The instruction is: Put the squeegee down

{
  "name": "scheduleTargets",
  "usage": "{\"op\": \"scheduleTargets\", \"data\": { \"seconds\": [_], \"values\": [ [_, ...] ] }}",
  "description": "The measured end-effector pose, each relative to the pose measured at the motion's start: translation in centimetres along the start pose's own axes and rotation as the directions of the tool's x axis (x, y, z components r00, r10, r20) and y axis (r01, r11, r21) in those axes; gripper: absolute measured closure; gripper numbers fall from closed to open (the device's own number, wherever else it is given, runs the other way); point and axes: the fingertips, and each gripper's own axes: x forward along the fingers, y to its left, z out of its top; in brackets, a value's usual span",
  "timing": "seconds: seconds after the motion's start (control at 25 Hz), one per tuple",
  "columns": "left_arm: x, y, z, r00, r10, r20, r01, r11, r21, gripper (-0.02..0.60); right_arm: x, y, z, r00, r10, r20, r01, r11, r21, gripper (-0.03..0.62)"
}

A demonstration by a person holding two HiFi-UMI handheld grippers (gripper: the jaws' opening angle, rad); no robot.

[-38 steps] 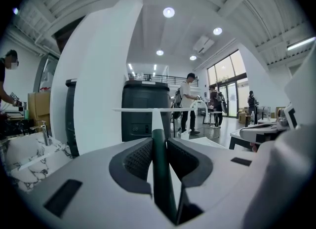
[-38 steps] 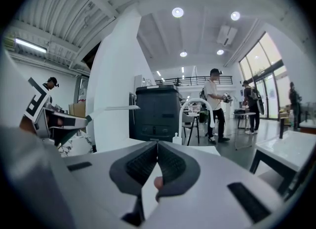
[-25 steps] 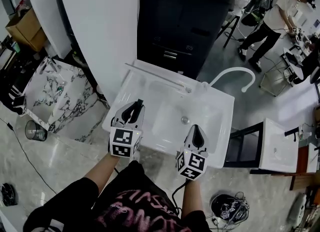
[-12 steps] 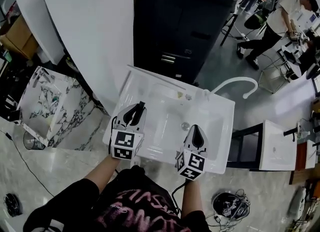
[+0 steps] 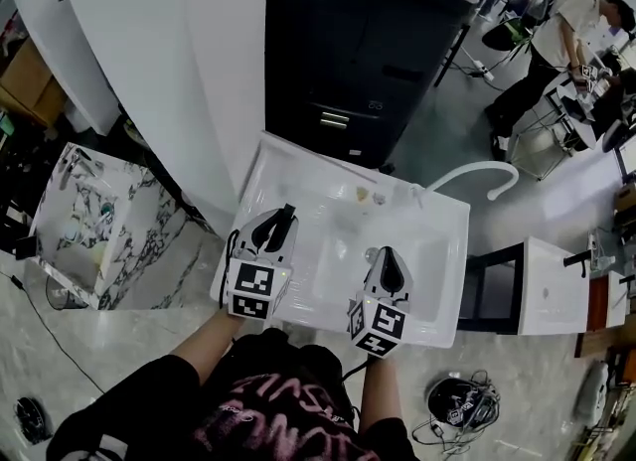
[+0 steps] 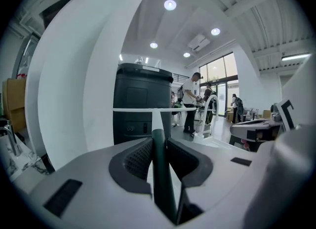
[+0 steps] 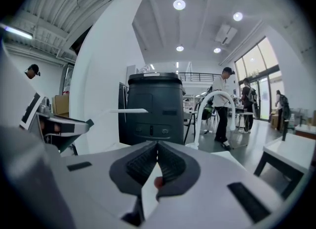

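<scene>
The white curved wall [image 5: 179, 52] fills the far left. Just right of it stands a tall black cabinet [image 5: 368, 52]. Below both, right in front of me, is the white sink [image 5: 338, 201], and both my tongs hang over its near half. A white arched tap [image 5: 477, 173] rises from its far right corner. A marble-patterned table [image 5: 89, 221] sits off to the left on the floor, and a small white table [image 5: 552, 290] to the right. A person [image 5: 556, 42] bends over a bench far off at the upper right. A coil of cable [image 5: 457, 414] lies on the floor by my right side.

My left gripper [image 5: 283, 216] is over the sink's left front part. Its jaws are clamped narrow on the squeegee [image 6: 158, 169], pressing on both sides of the dark handle. The handle runs along the jaws, so the long axis points straight away from me toward the cabinet. It pales into a white stem and ends in a thin white blade set crosswise and level. The right gripper view shows one end of that blade [image 7: 129, 110] out to the left.

My right gripper [image 5: 390, 258] hangs over the middle of the basin, well apart from the left one. Its jaws are drawn together until the tips meet, with nothing held.

A few small bits lie on the sink's back ledge near the tap, too small to name. The pink lettering on my dark shirt is too blurred to read.
</scene>
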Motion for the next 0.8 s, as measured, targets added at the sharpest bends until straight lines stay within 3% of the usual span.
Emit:
{"op": "scheduleTargets", "data": {
  "seconds": [0.52, 0.8],
  "values": [
    [0.9, -0.3, 0.1, 1.0, -0.024, 0.003, 0.024, 1.0, -0.002, 0.488, 0.2, -0.9, 0.2, 0.999, -0.04, -0.009, 0.04, 0.999, -0.002, 0.574],
    [1.0, -0.3, 0.8, 1.0, 0.008, 0.015, -0.008, 1.0, 0.0, 0.488, 0.4, -1.4, 1.0, 1.0, -0.011, 0.014, 0.011, 1.0, 0.005, 0.574]
  ]
}}
